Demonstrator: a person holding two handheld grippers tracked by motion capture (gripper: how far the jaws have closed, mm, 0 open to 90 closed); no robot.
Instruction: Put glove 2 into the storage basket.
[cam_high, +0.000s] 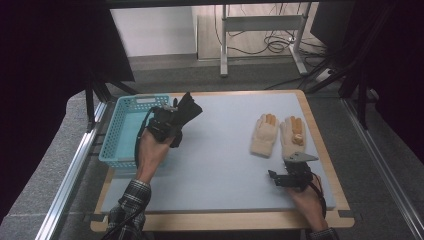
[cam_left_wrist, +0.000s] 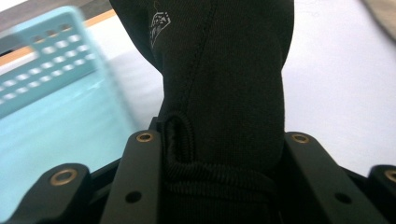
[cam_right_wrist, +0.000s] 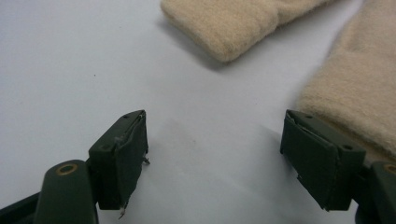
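The left claw (cam_high: 172, 117) clamped a black glove (cam_high: 189, 111) by its cuff, held up just beside the blue basket (cam_high: 116, 135), over the bench (cam_high: 220, 150). The basket looked empty. The limp glove could have snagged on the rim and draped outside. The right claw (cam_high: 280, 179) sat wide, empty, near two tan gloves (cam_high: 277, 135) well apart from the basket.

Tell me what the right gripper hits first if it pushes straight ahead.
Probably the nearer beige knitted glove: its cuff lies just beyond the right gripper, whose jaws stand open over the pale grey table mat. Depth is unclear.
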